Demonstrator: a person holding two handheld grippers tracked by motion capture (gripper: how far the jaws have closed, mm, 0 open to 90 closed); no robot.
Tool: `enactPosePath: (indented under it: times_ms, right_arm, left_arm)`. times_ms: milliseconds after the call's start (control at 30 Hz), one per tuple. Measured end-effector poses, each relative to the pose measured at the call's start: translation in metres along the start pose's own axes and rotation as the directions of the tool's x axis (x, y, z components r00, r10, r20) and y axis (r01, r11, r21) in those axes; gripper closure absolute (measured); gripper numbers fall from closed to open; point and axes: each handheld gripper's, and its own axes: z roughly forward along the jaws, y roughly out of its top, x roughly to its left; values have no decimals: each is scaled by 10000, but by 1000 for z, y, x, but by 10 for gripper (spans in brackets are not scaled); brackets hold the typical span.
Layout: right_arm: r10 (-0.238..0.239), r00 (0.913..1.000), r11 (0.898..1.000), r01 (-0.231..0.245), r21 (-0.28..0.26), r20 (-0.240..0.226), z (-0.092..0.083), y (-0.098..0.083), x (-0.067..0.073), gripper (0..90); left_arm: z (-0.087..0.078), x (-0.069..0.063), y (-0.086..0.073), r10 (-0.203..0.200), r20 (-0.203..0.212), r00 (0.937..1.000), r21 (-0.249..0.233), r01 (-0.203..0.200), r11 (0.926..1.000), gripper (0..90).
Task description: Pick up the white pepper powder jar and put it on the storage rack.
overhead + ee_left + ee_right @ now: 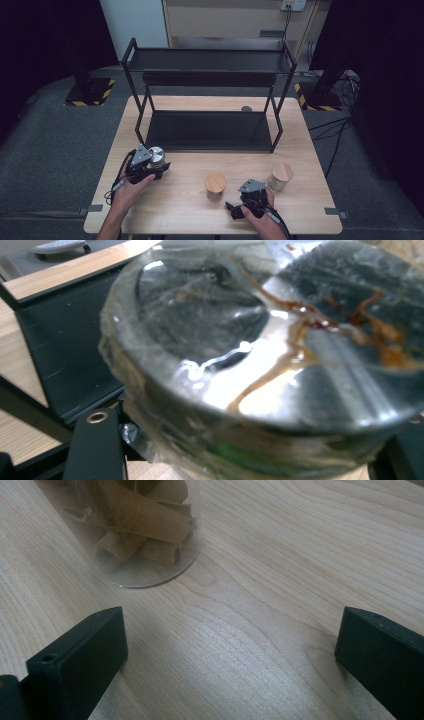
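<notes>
- My right gripper (239,207) rested on the table (175,200) with its jaws spread wide and nothing between them, beside a cork-lidded jar (215,185).
- My left gripper (159,167) clenched the metal-lidded jar (156,156), just before the rack (207,131).
- I judged a level carry onto the shelf (65,350) best, clear of the frame.

My left hand (129,189) comes in from the near edge of the wooden table, forearm angled toward the left side, wrist straight. The black two-jaw left gripper (159,162) with its grey three-cornered plate points toward the far edge, jaws clamped on what sits between them. My right hand (264,216) lies by the near edge, toward the right corner. Its black right gripper (231,209) points leftward along that edge, jaws spread wide, nothing between them.
</notes>
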Motion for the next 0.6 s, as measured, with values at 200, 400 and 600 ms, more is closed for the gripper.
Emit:
enactPosePath:
  times_ms: [200, 400, 600]
  right_arm:
    - [-1, 10000, 10000, 1, 2, -2, 0, 0, 0, 4]
    - [0, 10000, 10000, 0, 3, -4, 0, 0, 0, 4]
    - [0, 10000, 10000, 0, 0, 0, 0, 0, 0, 3]
  left_arm:
    - [9, -1, 5, 94, 110, 9999, -31, -94, 10000, 300]
    - [15, 1, 13, 184, 128, 9997, -30, -183, 9998, 300]
    - [19, 3, 23, 160, 60, 9999, -97, -159, 9998, 300]
